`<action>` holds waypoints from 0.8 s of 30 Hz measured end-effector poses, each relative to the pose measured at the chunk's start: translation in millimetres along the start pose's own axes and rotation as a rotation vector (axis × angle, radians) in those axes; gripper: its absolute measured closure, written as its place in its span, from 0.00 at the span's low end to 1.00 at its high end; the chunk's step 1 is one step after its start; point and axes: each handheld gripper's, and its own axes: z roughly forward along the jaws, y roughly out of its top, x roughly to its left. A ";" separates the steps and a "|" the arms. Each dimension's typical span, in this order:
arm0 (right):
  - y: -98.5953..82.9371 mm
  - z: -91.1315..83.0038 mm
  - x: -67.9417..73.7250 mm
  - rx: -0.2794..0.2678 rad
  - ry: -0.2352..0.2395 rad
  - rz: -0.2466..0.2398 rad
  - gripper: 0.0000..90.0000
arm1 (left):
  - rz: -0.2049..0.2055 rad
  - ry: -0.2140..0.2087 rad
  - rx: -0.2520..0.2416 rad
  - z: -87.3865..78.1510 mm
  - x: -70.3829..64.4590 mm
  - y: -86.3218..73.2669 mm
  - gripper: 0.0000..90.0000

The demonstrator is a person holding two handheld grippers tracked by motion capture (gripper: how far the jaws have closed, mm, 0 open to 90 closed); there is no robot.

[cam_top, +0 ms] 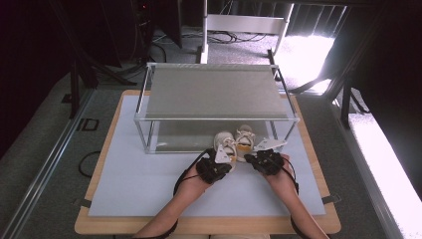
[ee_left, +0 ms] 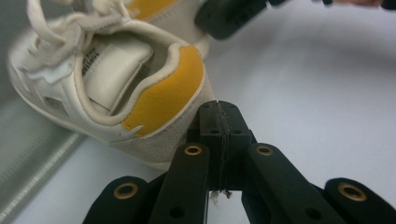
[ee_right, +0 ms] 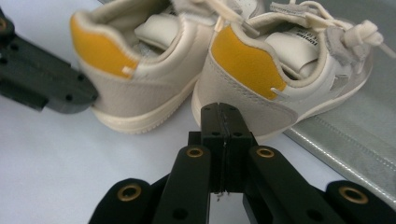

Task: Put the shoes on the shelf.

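**A:** What do you see from the high view?

**B:** I have both grippers low on the table (cam_top: 149, 189), which is a pale wooden board under a light blue-grey mat. Just past my fingers stands a pair of small cream trainers with yellow heel patches (cam_top: 234, 142), toes pointing into the lower level of a metal-framed shelf with grey panels (cam_top: 216, 92). The left gripper (cam_top: 215, 168) sits behind the left shoe and the right gripper (cam_top: 266, 160) behind the right one. My guess is I'm lined up to nudge the pair in by the heels.

**A:** And the left gripper view?

**B:** My left fingers (ee_left: 209, 122) are pressed together with nothing between them. Their tips are at the suede heel of the left shoe (ee_left: 116, 88), touching it or very nearly. The shelf's grey floor lies beyond, to the left of the fingers.

**A:** Right gripper view?

**B:** Same again: the right fingers (ee_right: 211, 122) are together and empty, with tips against or just short of the heel of the right shoe (ee_right: 280, 70). That shoe's front already overlaps the shelf's floor panel. Closed tips make a blunt pusher, which I think is why nothing is grasped.
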 end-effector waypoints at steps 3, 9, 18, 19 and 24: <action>0.1 0.0 -0.1 0.001 0.001 0.006 1.00 | 0.008 0.021 0.002 0.6 3.1 6.3 0.99; -0.6 0.4 -1.1 -0.006 0.009 0.017 1.00 | 0.007 0.028 0.016 7.2 14.9 13.4 0.99; -0.6 0.2 -2.9 -0.006 0.015 0.027 0.99 | -0.013 0.000 0.016 10.4 20.6 15.8 0.96; -1.0 -0.4 -2.7 -0.009 0.015 0.031 0.99 | -0.002 -0.003 0.012 8.5 18.9 15.0 0.91; -6.2 -6.0 -10.9 -0.027 -0.006 0.055 0.99 | -0.018 0.042 -0.019 -11.7 22.6 9.1 0.92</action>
